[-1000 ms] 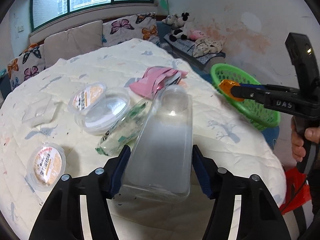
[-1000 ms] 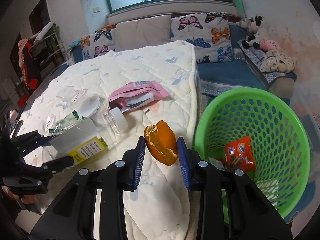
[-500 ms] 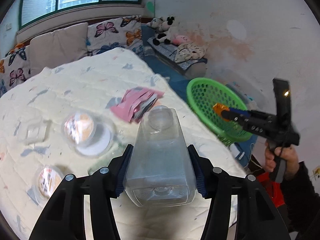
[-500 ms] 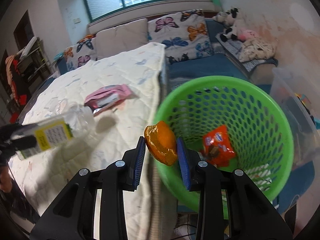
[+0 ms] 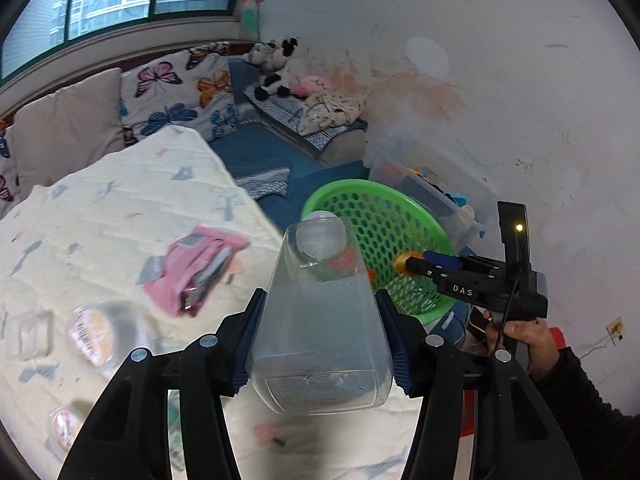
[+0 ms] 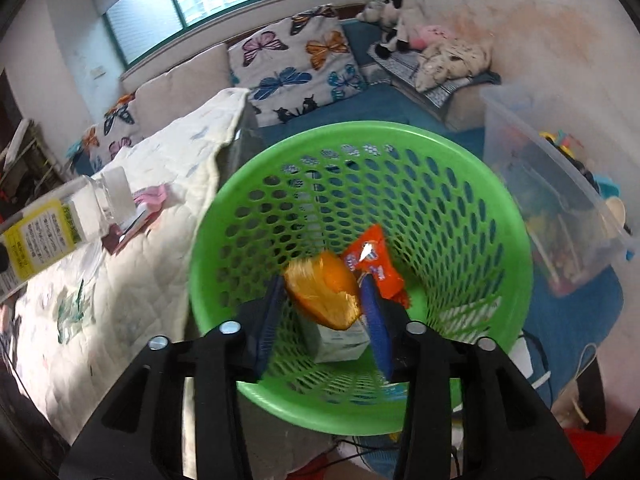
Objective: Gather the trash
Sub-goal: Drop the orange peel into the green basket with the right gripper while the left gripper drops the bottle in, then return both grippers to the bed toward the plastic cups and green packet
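My left gripper (image 5: pixel 318 336) is shut on a clear plastic bottle (image 5: pixel 320 320) with a white cap, held above the quilted bed, cap pointing toward the green basket (image 5: pixel 424 224). The bottle also shows in the right wrist view (image 6: pixel 52 232) with a yellow label. My right gripper (image 6: pixel 324 312) is shut on an orange peel (image 6: pixel 324 292) and holds it over the green basket (image 6: pixel 500 208). An orange snack wrapper (image 6: pixel 376 264) and a small white carton (image 6: pixel 340 340) lie in the basket. The right gripper also shows in the left wrist view (image 5: pixel 404 264).
On the bed (image 5: pixel 100 220) lie a pink packet (image 5: pixel 196 268) and clear lidded cups (image 5: pixel 92 340). A clear storage bin (image 6: pixel 560 184) with toys stands right of the basket. Butterfly cushions (image 6: pixel 296 68) and plush toys (image 5: pixel 276 60) line the back by the wall.
My right gripper has carried the orange peel from above the bed edge to over the basket's inside. My left gripper has lifted the bottle off the bed and swung it toward the basket.
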Available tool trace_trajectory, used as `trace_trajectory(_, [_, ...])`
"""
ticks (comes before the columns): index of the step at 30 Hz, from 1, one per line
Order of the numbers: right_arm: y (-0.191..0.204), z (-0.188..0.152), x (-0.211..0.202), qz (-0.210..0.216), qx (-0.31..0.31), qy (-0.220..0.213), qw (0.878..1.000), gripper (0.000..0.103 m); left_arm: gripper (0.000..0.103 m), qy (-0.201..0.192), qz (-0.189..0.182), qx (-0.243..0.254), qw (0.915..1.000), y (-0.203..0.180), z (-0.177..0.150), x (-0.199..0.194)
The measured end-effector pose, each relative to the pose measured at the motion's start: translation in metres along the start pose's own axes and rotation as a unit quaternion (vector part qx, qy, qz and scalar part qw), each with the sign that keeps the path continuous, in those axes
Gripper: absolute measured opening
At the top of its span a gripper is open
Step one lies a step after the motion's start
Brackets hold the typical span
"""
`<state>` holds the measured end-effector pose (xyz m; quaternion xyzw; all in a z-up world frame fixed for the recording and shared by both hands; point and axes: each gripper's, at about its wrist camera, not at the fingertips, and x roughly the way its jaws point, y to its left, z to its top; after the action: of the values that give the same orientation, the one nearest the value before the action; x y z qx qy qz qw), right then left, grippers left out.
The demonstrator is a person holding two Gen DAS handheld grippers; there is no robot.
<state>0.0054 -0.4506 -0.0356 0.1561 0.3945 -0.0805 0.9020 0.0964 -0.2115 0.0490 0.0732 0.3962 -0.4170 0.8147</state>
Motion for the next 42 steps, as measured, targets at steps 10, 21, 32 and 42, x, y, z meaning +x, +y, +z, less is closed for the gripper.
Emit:
trace_trajectory(10, [-0.029, -0.002, -0.016, -0.003, 0.025, -0.017, 1.000, 0.055, 0.053, 0.053, -0.012, 0.026, 0.9982, -0.036, 0.020, 0.061])
trace_trajectory(21, [-0.035, -0.009, -0.028, -0.011, 0.011, -0.034, 0.999, 0.065, 0.053, 0.115, -0.013, 0.039, 0.9925, -0.061, 0.021, 0.130])
trace_trajectory(32, [-0.039, -0.016, -0.025, -0.003, 0.020, -0.027, 0.999, 0.066, 0.061, 0.116, -0.015, 0.035, 0.9925, -0.068, 0.021, 0.142])
trace_trajectory(42, [-0.016, -0.020, -0.039, 0.017, 0.008, -0.034, 0.999, 0.068, 0.069, 0.079, 0.001, 0.032, 0.9963, -0.053, 0.010, 0.100])
